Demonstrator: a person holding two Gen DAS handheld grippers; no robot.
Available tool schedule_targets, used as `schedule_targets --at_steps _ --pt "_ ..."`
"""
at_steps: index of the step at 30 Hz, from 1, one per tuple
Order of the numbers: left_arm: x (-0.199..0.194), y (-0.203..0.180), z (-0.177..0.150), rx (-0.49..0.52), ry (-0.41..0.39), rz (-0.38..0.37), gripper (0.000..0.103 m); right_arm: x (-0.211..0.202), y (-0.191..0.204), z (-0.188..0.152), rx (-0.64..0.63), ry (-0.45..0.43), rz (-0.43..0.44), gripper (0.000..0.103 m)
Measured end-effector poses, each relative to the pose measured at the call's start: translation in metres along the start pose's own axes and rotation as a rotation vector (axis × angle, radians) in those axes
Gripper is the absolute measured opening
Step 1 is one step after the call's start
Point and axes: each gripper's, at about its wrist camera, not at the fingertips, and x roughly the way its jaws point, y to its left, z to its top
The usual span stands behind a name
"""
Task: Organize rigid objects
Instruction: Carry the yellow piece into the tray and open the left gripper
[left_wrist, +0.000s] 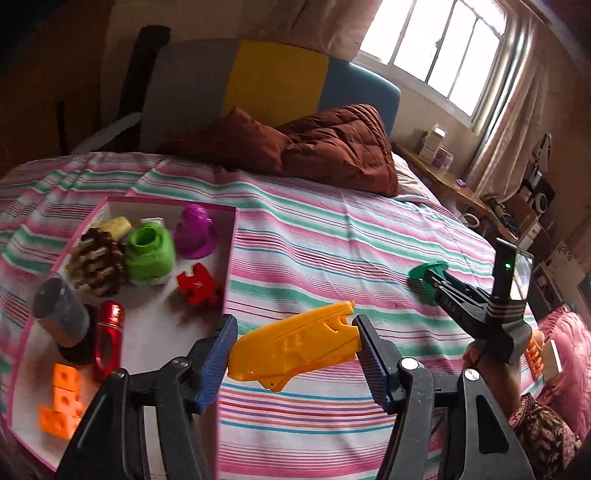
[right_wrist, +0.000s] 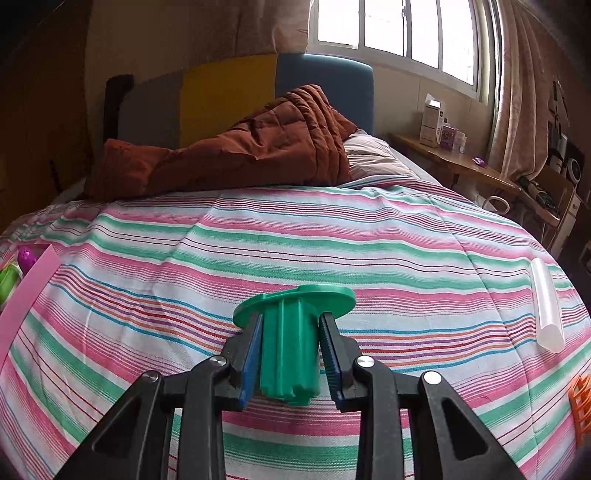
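My left gripper is shut on a yellow plastic piece and holds it crosswise above the striped bedspread, just right of a pink-rimmed box. The box holds a green toy, a purple toy, a red piece, a pinecone-like piece, a red flashlight, a dark cylinder and orange blocks. My right gripper is shut on a green flanged spool; this gripper also shows in the left wrist view, over the bed.
A brown quilt and pillow lie at the head of the bed. A clear tube lies on the bedspread at right, an orange piece near the right edge. A wooden side table with boxes stands by the window.
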Motion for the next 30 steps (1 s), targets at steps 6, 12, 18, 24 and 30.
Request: schedule_targets --at_steps 6,12,18,24,30 --pt "0.01 0.053 0.002 -0.064 0.044 0.057 0.065 0.0 0.001 0.001 -0.005 0.003 -0.013 0.03" --pt "0.034 0.08 0.002 -0.118 0.103 0.065 0.065 0.0 0.004 0.0 -0.019 0.001 -0.026 0.03" --pt "0.035 0.073 0.006 -0.047 0.062 0.111 0.081 0.001 0.003 0.0 -0.018 0.004 -0.025 0.03" --pt "0.013 0.069 -0.002 -0.074 0.006 0.071 0.094 0.001 0.002 0.0 -0.014 0.003 -0.022 0.03" --pt "-0.009 0.056 -0.016 -0.021 -0.03 0.057 0.1 -0.002 0.002 -0.001 -0.014 -0.005 -0.011 0.03"
